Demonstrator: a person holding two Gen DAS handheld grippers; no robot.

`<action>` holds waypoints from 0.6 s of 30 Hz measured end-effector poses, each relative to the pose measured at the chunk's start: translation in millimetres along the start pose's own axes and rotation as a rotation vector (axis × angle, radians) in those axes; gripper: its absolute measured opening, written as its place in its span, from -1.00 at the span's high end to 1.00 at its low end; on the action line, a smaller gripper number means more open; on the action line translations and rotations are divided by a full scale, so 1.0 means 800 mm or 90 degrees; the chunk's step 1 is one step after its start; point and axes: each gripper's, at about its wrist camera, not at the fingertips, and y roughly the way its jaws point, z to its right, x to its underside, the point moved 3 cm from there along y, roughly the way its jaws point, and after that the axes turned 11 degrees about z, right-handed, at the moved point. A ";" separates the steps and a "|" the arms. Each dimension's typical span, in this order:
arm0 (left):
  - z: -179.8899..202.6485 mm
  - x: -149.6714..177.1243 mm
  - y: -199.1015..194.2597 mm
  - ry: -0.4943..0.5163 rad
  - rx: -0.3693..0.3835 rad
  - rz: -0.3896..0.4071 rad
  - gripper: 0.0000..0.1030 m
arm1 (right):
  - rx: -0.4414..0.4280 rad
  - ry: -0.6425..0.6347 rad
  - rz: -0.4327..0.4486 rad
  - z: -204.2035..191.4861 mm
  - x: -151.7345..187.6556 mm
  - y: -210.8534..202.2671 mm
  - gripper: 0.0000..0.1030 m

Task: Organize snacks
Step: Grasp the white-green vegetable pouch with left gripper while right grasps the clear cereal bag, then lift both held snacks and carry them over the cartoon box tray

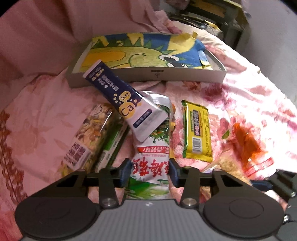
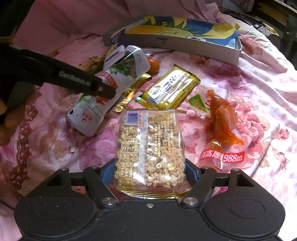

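Observation:
My left gripper (image 1: pixel 150 173) is shut on a white and green snack pouch (image 1: pixel 152 159) with red lettering, held above the pink bedspread; a dark blue "Se Ca" packet (image 1: pixel 118 100) rests on its far end. In the right wrist view the left gripper (image 2: pixel 104 89) pinches that pouch (image 2: pixel 96 103). My right gripper (image 2: pixel 149 173) is shut on a clear bag of golden crumbly snack (image 2: pixel 148 144). A shallow grey box (image 1: pixel 148 76) lined with a cartoon dinosaur picture lies beyond, also in the right wrist view (image 2: pixel 185 46).
On the bedspread lie a yellow-green bar packet (image 1: pixel 196 133), an orange-red pouch (image 2: pixel 222 129), a mixed-nut packet (image 1: pixel 89 137) beside a green box (image 1: pixel 111 148), and a small orange fruit (image 2: pixel 154 65). Dark furniture (image 1: pixel 213 13) stands behind the bed.

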 end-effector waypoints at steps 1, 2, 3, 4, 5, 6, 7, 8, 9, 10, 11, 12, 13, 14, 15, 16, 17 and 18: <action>-0.002 0.000 -0.002 -0.014 0.001 -0.005 0.10 | 0.000 0.002 0.003 0.001 -0.001 -0.001 -0.47; -0.003 0.001 -0.003 -0.027 0.001 -0.011 0.11 | 0.001 0.004 0.006 0.001 -0.001 -0.002 -0.47; -0.005 0.003 -0.005 -0.038 -0.001 -0.012 0.12 | 0.002 0.004 0.008 0.000 -0.001 -0.003 -0.47; -0.006 0.003 -0.007 -0.045 -0.002 -0.008 0.12 | 0.002 0.005 0.012 0.000 -0.002 -0.005 -0.47; -0.007 0.003 -0.011 -0.049 -0.001 -0.002 0.12 | 0.001 0.007 0.016 0.000 -0.002 -0.006 -0.47; -0.007 0.002 -0.015 -0.051 0.001 0.005 0.12 | 0.000 0.010 0.019 0.000 -0.003 -0.008 -0.47; -0.006 0.001 -0.020 -0.053 0.005 0.014 0.12 | -0.001 0.013 0.024 0.001 -0.003 -0.010 -0.47; -0.005 -0.001 -0.025 -0.056 0.008 0.022 0.12 | -0.002 0.018 0.030 0.002 -0.004 -0.012 -0.47; -0.003 -0.003 -0.030 -0.060 0.014 0.032 0.12 | -0.003 0.022 0.035 0.003 -0.006 -0.013 -0.47; -0.002 -0.005 -0.034 -0.064 0.018 0.039 0.12 | -0.002 0.026 0.041 0.005 -0.007 -0.015 -0.47; 0.000 -0.007 -0.039 -0.067 0.021 0.047 0.12 | -0.001 0.031 0.047 0.006 -0.008 -0.017 -0.47; 0.001 -0.008 -0.042 -0.069 0.023 0.054 0.12 | -0.001 0.037 0.053 0.008 -0.010 -0.019 -0.47; 0.002 -0.010 -0.045 -0.070 0.023 0.063 0.12 | -0.001 0.042 0.060 0.010 -0.012 -0.020 -0.47; 0.003 -0.011 -0.048 -0.071 0.023 0.071 0.12 | -0.001 0.047 0.066 0.012 -0.014 -0.021 -0.47; 0.003 -0.012 -0.050 -0.072 0.022 0.078 0.12 | -0.001 0.052 0.074 0.014 -0.015 -0.023 -0.47; 0.003 -0.015 -0.052 -0.075 0.019 0.087 0.12 | -0.002 0.055 0.083 0.015 -0.018 -0.024 -0.47; 0.002 -0.018 -0.053 -0.079 0.018 0.096 0.12 | -0.003 0.059 0.093 0.017 -0.021 -0.027 -0.47; 0.001 -0.022 -0.054 -0.084 0.016 0.111 0.12 | -0.004 0.062 0.106 0.019 -0.025 -0.029 -0.47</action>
